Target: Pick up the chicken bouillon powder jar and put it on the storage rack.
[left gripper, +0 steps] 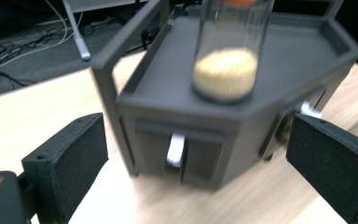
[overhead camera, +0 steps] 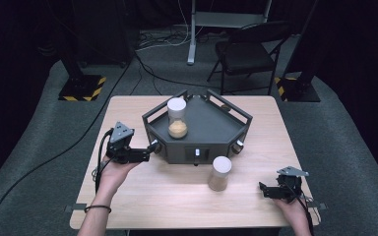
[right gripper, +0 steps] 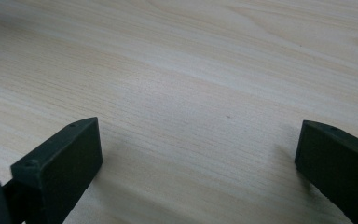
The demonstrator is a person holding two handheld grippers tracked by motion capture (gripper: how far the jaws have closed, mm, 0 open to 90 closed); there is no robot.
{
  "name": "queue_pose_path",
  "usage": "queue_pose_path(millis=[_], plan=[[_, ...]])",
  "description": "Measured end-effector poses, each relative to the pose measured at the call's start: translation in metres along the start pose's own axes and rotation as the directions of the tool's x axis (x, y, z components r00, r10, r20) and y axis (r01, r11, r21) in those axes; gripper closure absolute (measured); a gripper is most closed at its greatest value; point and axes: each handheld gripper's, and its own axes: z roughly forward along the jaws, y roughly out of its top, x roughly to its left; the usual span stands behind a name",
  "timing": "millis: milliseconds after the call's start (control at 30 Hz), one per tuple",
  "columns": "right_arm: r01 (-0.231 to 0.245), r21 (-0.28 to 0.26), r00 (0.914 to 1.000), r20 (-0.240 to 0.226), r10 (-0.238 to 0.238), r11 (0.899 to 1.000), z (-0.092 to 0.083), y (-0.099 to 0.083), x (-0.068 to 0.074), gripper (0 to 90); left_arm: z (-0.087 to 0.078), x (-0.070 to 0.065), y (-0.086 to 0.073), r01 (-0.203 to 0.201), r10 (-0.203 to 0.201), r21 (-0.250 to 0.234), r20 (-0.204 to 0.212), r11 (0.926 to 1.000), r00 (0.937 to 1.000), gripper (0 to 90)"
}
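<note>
Approaching the grey tray stand [left gripper: 242, 109] at its eight o'clock, left gripper [overhead camera: 150, 150] spread wide, empty. Centre on the white drawer handle [left gripper: 175, 149]; avoid jostling the grain jar [left gripper: 227, 51]. Right gripper [overhead camera: 265, 191] gapes, idle.

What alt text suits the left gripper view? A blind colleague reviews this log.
A clear glass jar of tan grains stands on a dark grey angular tray stand with white latches, on a light wooden table. The left gripper, with two black padded jaws open, faces the stand's front, holding nothing.
</note>
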Motion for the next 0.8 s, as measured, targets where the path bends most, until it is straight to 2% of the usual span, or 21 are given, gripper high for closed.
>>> queue_pose_path(millis=[167,433,700,800], plan=[[-0.001,0.000,1.0000,0.000,0.001,1.000,0.000,0.000,0.000,0.0,-0.008,0.005,-0.028,0.029,-0.029,0.005,-0.014,0.9996,0.9995,5.0],[0.000,0.000,1.0000,0.000,0.000,1.000,0.000,0.000,0.000,0.0,-0.015,0.007,-0.065,0.044,-0.043,0.024,-0.042,0.9987,0.9982,5.0],[0.000,0.000,1.0000,0.000,0.000,1.000,0.000,0.000,0.000,0.0,-0.012,0.010,-0.093,0.068,-0.066,0.050,-0.043,0.9965,0.9969,5.2],[-0.001,0.000,1.0000,0.001,0.001,1.000,0.000,0.000,0.000,0.0,-0.011,0.009,-0.098,0.060,-0.056,0.068,-0.056,0.9959,0.9969,5.3]])
